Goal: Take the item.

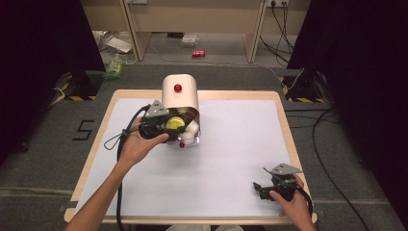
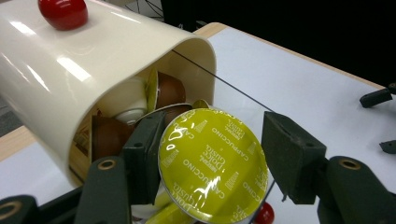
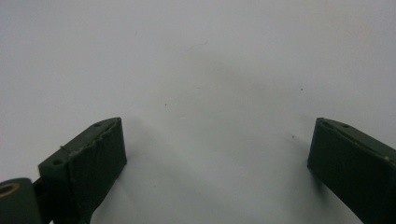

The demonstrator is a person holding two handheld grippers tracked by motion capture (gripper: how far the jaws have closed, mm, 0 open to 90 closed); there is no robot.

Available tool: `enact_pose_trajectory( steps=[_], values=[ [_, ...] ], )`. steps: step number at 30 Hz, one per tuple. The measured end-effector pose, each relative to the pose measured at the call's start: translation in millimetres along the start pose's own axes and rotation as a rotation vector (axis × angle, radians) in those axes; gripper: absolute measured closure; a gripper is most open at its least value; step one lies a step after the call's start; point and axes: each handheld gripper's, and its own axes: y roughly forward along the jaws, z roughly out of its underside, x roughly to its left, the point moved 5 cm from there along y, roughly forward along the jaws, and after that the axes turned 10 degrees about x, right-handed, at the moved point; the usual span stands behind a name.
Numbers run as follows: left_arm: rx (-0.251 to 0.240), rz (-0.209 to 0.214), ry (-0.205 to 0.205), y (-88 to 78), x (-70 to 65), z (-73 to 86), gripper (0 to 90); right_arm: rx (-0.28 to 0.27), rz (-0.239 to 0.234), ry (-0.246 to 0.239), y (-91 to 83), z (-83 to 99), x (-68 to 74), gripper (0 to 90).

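The jaws of the left gripper pinch a yellow coffee capsule by its sides, just at the open mouth of the cream container. This container lies on its side near the far edge of the worktop, with more capsules inside. The right gripper rests near the worktop's near right corner, its jaws spread with nothing between them.
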Motion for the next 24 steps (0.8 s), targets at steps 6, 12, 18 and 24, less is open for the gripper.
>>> enact_pose_trajectory(
  steps=[6, 12, 18, 24],
  values=[
    [-0.012, -0.01, -0.005, -15.3, 6.7, 5.1, 41.2, 0.0, 0.0, 0.0, 0.0, 0.0, 0.0, 4.7],
    [-0.022, -0.034, -0.02, -27.9, 15.5, 11.8, 41.2, -0.001, -0.001, 0.003, 0.1, -0.1, 0.2, 4.7],
    [-0.042, -0.047, -0.043, -39.0, 26.1, 18.1, 41.2, -0.001, 0.001, 0.005, 0.1, 0.0, 0.5, 4.7],
    [-0.057, -0.069, -0.074, -47.3, 38.3, 28.7, 41.2, -0.002, 0.002, 0.001, 0.2, -0.1, 0.1, 4.7]
  ],
)
